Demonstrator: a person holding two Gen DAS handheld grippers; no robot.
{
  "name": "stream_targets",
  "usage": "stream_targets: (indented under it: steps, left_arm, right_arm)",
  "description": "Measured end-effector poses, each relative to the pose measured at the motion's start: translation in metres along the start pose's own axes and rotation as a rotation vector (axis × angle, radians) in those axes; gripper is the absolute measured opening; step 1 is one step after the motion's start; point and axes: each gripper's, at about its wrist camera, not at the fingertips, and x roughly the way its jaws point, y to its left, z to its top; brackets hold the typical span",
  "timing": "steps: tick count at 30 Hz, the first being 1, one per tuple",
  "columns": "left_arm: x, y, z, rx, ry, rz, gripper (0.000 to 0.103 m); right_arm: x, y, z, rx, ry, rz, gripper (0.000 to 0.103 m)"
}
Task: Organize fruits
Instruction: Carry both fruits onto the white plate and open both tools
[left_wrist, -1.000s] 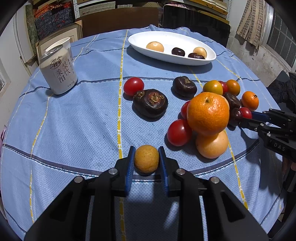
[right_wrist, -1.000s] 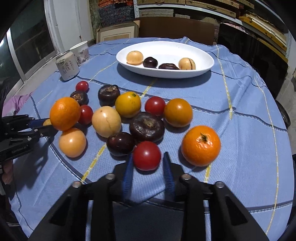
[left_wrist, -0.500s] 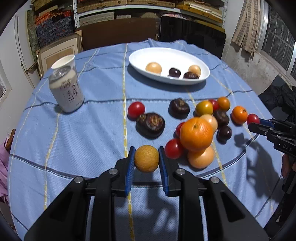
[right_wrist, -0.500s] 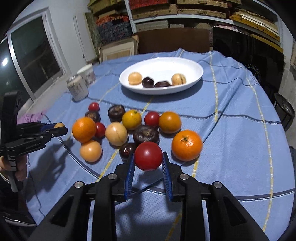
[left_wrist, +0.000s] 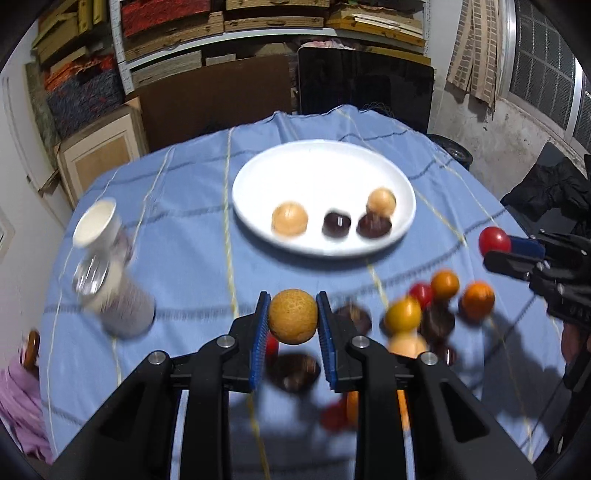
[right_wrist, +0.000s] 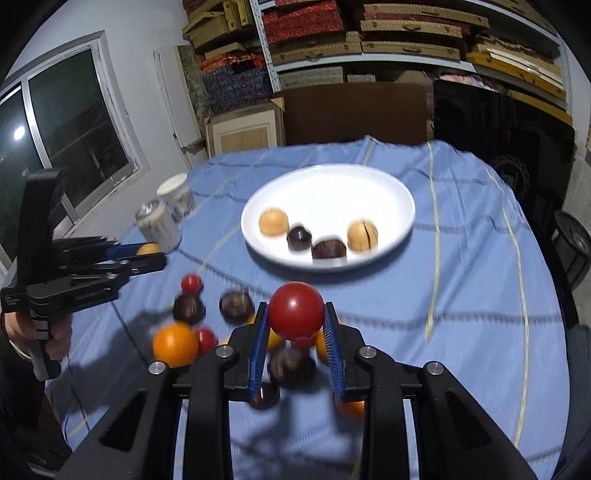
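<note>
My left gripper (left_wrist: 292, 317) is shut on a small yellow-brown fruit (left_wrist: 293, 316), held in the air above the blue tablecloth. The right gripper (right_wrist: 295, 312) is shut on a red tomato (right_wrist: 295, 310), also lifted. Ahead of both lies a white oval plate (left_wrist: 317, 162) holding two tan fruits and two dark ones. Loose fruits remain on the cloth below: oranges (right_wrist: 175, 343), red tomatoes (right_wrist: 191, 283) and dark mangosteens (right_wrist: 236, 304). In the left wrist view the right gripper (left_wrist: 517, 254) shows at the right edge with the tomato (left_wrist: 494, 240).
A drink can (left_wrist: 114, 299) and a white cup (left_wrist: 96, 223) stand at the table's left. A brown chair back (right_wrist: 354, 110), a dark panel (left_wrist: 365, 85), cardboard boxes and shelves line the far side. A hand (right_wrist: 55, 332) grips the left tool's handle.
Both grippers have risen from the cloth with their fruits and tipped up toward the plate, which now sits nearer the middle of each view. The loose fruits have dropped lower in the frames.
</note>
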Motion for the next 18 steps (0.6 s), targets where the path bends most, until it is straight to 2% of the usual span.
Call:
stream_targets:
  steps: [5,10,13,18]
  left_arm:
    - [0.040,-0.013,0.053,0.037,-0.002,0.022,0.024]
    - [0.093,-0.019,0.089,0.038,0.032,0.040,0.024]
    - [0.119,-0.023,0.101,0.057,0.062,0.073,0.024]
    - [0.137,-0.018,0.106,0.019,0.075,0.052,0.025]
  right_arm:
    - [0.033,-0.009,0.040,0.002,-0.010,-0.011,0.029]
    - [0.082,-0.022,0.062,0.002,0.033,-0.047,0.029]
    - [0.103,-0.027,0.065,0.004,0.055,-0.066,0.029]
    - [0.119,-0.029,0.063,0.011,0.068,-0.080,0.031]
